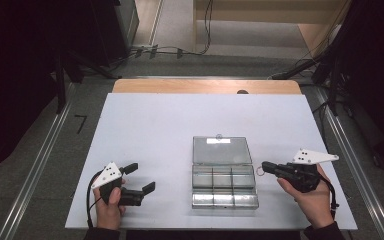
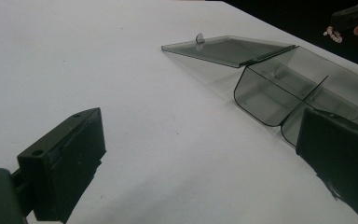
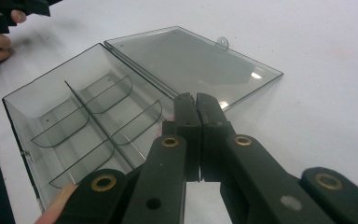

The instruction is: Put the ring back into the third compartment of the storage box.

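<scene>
Clear smoky plastic compartment box (image 1: 224, 186) sitting near the front middle of the white tabletop (image 1: 150, 130), between both grippers. Lid (image 1: 222, 150) flipped fully open, lying flat on the far side, hinged along the box's long edge; long axis running left-right across the tabletop, open side facing up. Small rounded tab (image 1: 219, 136) on the lid's far edge. Inside: thin transparent dividers, two rows of three cells, curved cell floors, glossy with reflections. Tabletop matte, smooth. Left gripper (image 1: 141, 179) resting on the tabletop left of the box, black jaws spread wide, nothing between them, pointing right toward the box. Right gripper (image 1: 263, 167) just beside the box's right end, pointing left, jaws pinched together on a small ring-shaped piece (image 1: 260, 170), too small to identify.
</scene>
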`<state>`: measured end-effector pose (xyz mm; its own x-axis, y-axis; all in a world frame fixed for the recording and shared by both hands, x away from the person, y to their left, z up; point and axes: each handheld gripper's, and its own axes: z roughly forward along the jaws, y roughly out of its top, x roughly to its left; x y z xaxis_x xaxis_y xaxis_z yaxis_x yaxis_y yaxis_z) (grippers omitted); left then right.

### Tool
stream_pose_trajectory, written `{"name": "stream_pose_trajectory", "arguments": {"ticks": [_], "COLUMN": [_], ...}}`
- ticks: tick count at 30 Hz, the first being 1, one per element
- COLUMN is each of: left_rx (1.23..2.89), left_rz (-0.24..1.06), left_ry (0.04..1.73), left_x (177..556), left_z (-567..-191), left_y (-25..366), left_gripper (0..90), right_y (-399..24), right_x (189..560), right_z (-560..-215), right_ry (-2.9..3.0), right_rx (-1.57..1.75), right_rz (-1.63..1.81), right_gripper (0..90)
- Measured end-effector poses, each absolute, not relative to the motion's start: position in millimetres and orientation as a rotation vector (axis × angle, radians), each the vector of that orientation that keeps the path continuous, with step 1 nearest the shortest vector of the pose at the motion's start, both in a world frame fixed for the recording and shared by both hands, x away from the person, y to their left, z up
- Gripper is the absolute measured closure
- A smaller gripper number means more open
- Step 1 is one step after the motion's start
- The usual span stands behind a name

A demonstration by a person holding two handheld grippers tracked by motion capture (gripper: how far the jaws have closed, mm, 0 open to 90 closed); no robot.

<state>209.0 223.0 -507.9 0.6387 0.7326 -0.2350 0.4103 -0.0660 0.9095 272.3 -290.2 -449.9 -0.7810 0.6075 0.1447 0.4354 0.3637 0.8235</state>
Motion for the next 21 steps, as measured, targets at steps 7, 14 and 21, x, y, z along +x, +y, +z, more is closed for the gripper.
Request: {"name": "stream_pose_trajectory", "arguments": {"ticks": [7, 14, 21], "left_rx": [1.692, 1.693, 1.698], "left_rz": [0.342, 0.341, 0.34], "left_ry": [0.942, 0.938, 0.937], "left_x": [209, 209, 209], "left_z": [-508, -508, -508], "left_y": [223, 223, 223], "left_gripper": [0.6, 0.6, 0.6], "right_y": [-285, -279, -274], "right_x": [271, 271, 271], "right_z": [-450, -451, -452], "right_ry": [2.44, 2.46, 2.467], "right_rx": [0.931, 0.908, 0.902], "right_rz": [1.391, 1.387, 1.389], "right_gripper": [86.9, 86.9, 86.9]}}
